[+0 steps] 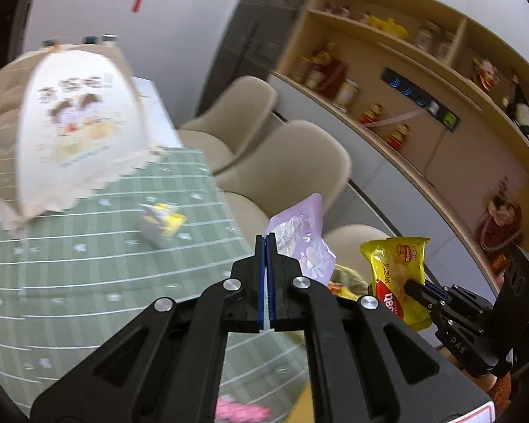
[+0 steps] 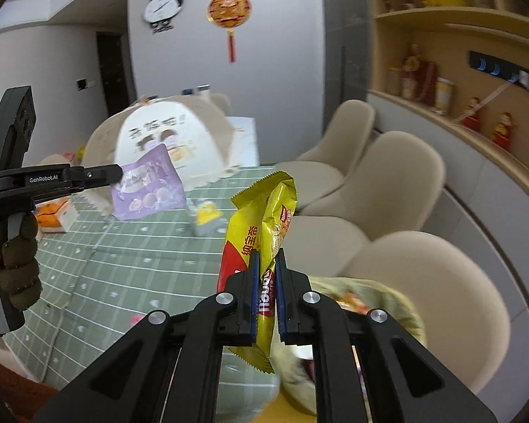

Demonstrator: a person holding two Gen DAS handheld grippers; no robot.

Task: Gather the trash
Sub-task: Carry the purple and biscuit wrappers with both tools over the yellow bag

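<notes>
Only from the right wrist: left hand-held gripper point(image 2: 121, 172) pinching purple packet point(image 2: 148, 187); right hand-held gripper point(image 2: 266, 264) clamping yellow wrapper point(image 2: 264, 211).

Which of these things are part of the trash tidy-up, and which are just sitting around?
Part of the job:
- purple wrapper, held in left gripper
- yellow wafer wrapper, held in right gripper
- crumpled yellow packet on the table
- bag below, with wrappers inside

Just lying about:
- food cover
- chairs
- shelf ornaments
- panda clock
</notes>
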